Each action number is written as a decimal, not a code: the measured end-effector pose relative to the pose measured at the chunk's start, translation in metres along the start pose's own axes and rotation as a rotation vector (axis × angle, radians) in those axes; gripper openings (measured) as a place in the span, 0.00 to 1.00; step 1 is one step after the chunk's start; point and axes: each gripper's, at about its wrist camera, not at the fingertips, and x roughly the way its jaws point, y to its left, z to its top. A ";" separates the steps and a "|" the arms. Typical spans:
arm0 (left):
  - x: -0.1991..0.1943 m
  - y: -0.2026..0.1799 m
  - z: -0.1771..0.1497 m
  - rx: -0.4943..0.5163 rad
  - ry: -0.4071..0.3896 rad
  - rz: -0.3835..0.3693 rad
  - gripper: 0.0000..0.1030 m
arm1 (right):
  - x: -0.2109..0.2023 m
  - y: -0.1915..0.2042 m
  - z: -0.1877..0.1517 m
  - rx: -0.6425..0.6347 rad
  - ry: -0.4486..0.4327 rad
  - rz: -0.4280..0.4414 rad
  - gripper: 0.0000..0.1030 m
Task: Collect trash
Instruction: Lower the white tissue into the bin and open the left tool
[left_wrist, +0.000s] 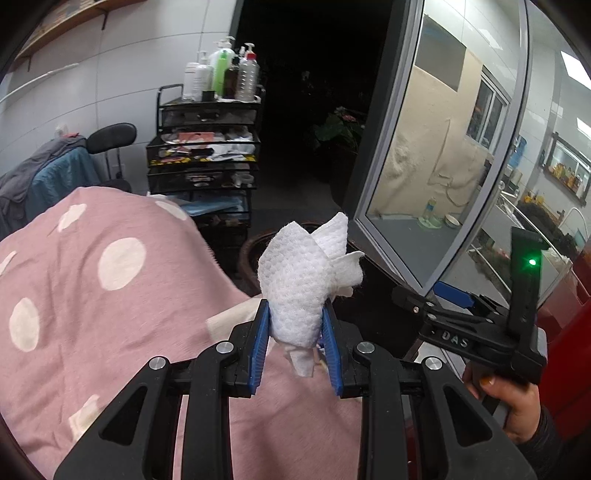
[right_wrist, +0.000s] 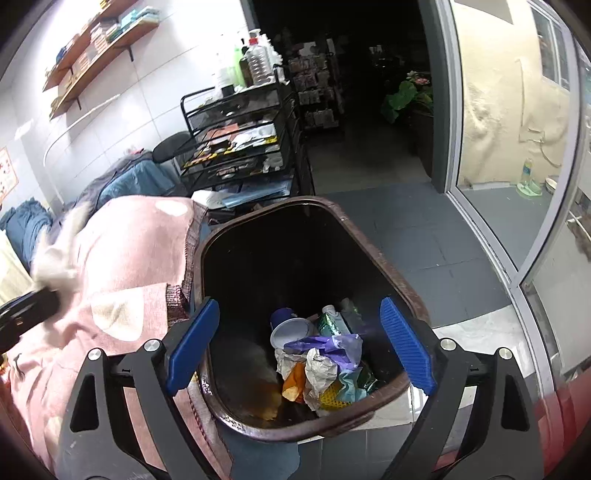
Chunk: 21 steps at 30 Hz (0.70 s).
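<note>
My left gripper (left_wrist: 295, 325) is shut on a crumpled white tissue (left_wrist: 306, 280) and holds it above the pink polka-dot blanket (left_wrist: 92, 295). The tissue also shows blurred at the left edge of the right wrist view (right_wrist: 55, 258). My right gripper (right_wrist: 295, 343) is open and empty, hovering over the dark brown trash bin (right_wrist: 369, 236). The bin holds several pieces of trash (right_wrist: 321, 362): a cup, a purple bag, crumpled paper and wrappers. The bin's rim (left_wrist: 251, 247) shows just beyond the tissue in the left wrist view.
A black mesh cart (right_wrist: 240, 147) with bottles on top stands behind the bin. A glass door (left_wrist: 443, 147) stands open to the right. A chair with blue and grey cloths (left_wrist: 55, 173) is at the left. Grey tiled floor (right_wrist: 424, 240) lies right of the bin.
</note>
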 end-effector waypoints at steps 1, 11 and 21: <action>0.008 -0.004 0.003 0.007 0.016 -0.011 0.27 | -0.002 -0.002 0.000 0.003 -0.003 -0.004 0.86; 0.053 -0.031 0.017 0.043 0.105 -0.051 0.27 | -0.021 -0.028 -0.007 0.065 -0.045 -0.059 0.86; 0.078 -0.055 0.034 0.094 0.129 -0.055 0.27 | -0.032 -0.052 -0.011 0.145 -0.070 -0.113 0.86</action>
